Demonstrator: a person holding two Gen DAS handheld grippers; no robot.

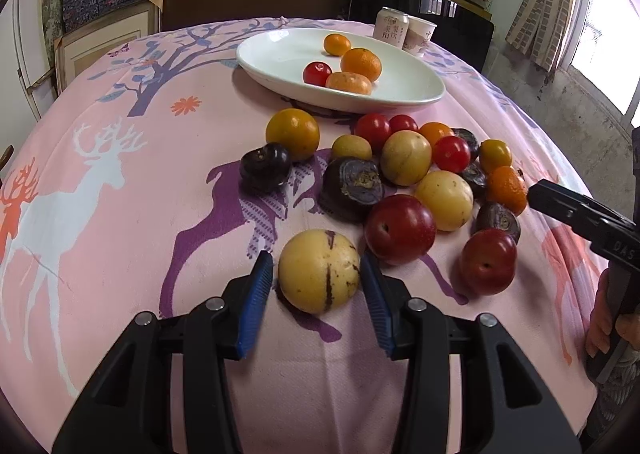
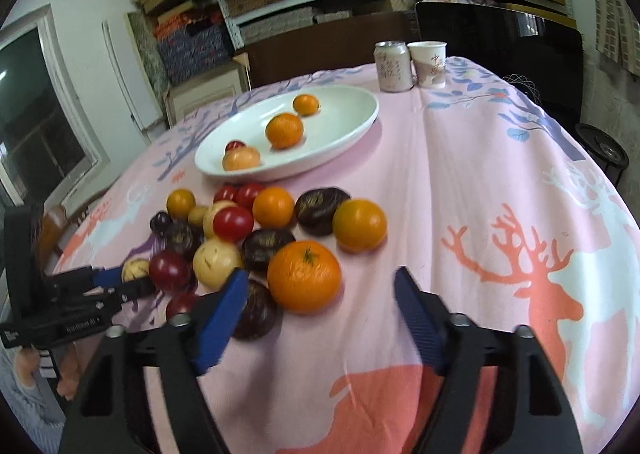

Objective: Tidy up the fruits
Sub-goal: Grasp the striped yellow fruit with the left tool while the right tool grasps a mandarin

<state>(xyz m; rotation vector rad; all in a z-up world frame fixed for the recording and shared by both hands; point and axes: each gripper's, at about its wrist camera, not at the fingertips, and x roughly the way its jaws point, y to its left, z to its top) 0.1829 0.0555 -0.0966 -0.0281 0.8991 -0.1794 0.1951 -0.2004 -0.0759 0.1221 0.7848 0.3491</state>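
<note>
Left gripper [image 1: 317, 268] stands with its blue pads apart on either side of a pale yellow fruit [image 1: 319, 271] marked with dark streaks; narrow gaps show on both sides, so nothing is clamped. That fruit lies on the pink deer-print tablecloth [image 1: 120, 134], nearest the camera. Just beyond it, two red plums [image 1: 399, 229] sit close to the right pad, and behind them crowd dark purple fruits [image 1: 351, 188], more yellow ones, small red tomatoes and oranges. Farther back, the white oval plate [image 1: 280, 50] holds three oranges and one red tomato. A pink can [image 1: 391, 23] and a paper cup [image 1: 419, 35] stand behind the plate. The other tool's black body enters from the right edge.

From the right wrist, the right gripper [image 2: 320, 286] is wide open above the cloth, its left pad just beside a large orange [image 2: 304, 276] that lies nearer that pad. A dark purple fruit [image 2: 256, 310] sits partly behind that pad. The pile spreads leftward, where the left gripper reaches in around the yellow fruit. The plate lies beyond.
</note>
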